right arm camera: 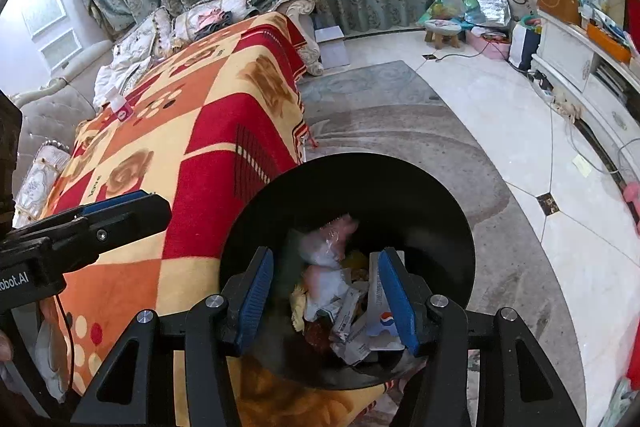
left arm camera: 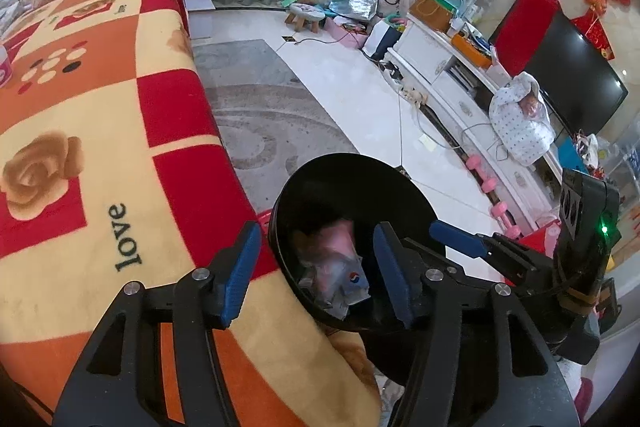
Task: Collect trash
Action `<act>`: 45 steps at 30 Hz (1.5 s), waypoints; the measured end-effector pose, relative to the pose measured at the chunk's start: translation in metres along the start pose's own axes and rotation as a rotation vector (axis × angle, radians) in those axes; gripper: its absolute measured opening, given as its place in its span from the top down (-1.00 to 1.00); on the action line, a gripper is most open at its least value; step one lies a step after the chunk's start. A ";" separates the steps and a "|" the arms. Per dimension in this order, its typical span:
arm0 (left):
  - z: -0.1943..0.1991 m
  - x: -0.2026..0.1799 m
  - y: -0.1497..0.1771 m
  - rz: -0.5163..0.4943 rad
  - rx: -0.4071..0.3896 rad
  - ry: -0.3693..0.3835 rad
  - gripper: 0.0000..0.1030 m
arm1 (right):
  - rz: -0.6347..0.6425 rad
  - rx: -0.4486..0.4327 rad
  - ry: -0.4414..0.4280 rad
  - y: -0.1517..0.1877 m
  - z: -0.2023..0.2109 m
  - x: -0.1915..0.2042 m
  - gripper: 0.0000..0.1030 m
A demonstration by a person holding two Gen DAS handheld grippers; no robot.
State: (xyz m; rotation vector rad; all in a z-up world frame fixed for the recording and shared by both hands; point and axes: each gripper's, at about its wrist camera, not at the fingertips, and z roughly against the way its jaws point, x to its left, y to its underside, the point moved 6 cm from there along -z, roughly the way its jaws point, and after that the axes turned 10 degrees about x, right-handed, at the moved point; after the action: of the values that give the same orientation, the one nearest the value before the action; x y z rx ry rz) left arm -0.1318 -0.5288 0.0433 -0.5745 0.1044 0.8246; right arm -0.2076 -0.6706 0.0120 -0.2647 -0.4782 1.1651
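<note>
A black round trash bin (left arm camera: 352, 183) stands on the floor beside the blanket-covered table; it also shows in the right wrist view (right arm camera: 420, 195). Crumpled wrappers and plastic (left arm camera: 340, 267) lie inside it, seen from above in the right wrist view (right arm camera: 340, 291). My left gripper (left arm camera: 316, 271) is open and empty, over the bin's near rim. My right gripper (right arm camera: 326, 297) is open and empty, directly above the bin's mouth. The right gripper's blue finger (left arm camera: 456, 239) shows at the right of the left wrist view. A small pink-labelled white item (right arm camera: 120, 107) lies on the far part of the blanket.
The table is covered by a red, orange and yellow blanket (left arm camera: 100, 147). A grey rug (right arm camera: 400, 123) and white tile floor (left arm camera: 352, 83) lie beyond the bin. A white TV cabinet (left arm camera: 452, 75) with a television, bags and a small stool (left arm camera: 306, 13) line the far side.
</note>
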 end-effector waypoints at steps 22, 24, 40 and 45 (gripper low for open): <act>0.075 0.019 0.011 0.013 -0.236 -0.189 -0.12 | 0.030 -0.180 0.073 -0.010 0.060 0.042 -0.23; 0.080 0.020 0.011 0.013 -0.254 -0.201 -0.12 | 0.029 -0.193 0.072 -0.011 0.064 0.044 -0.24; 0.091 0.016 0.013 -0.003 -0.289 -0.226 -0.12 | 0.059 -0.264 0.109 -0.014 0.089 0.058 -0.33; 0.096 0.014 0.012 -0.011 -0.301 -0.234 -0.12 | 0.062 -0.278 0.110 -0.015 0.093 0.059 -0.34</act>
State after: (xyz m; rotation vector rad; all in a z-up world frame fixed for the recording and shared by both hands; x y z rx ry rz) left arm -0.1437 -0.4629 0.1145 -0.7555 -0.2405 0.8973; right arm -0.2228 -0.6262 0.1124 -0.5845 -0.5379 1.1364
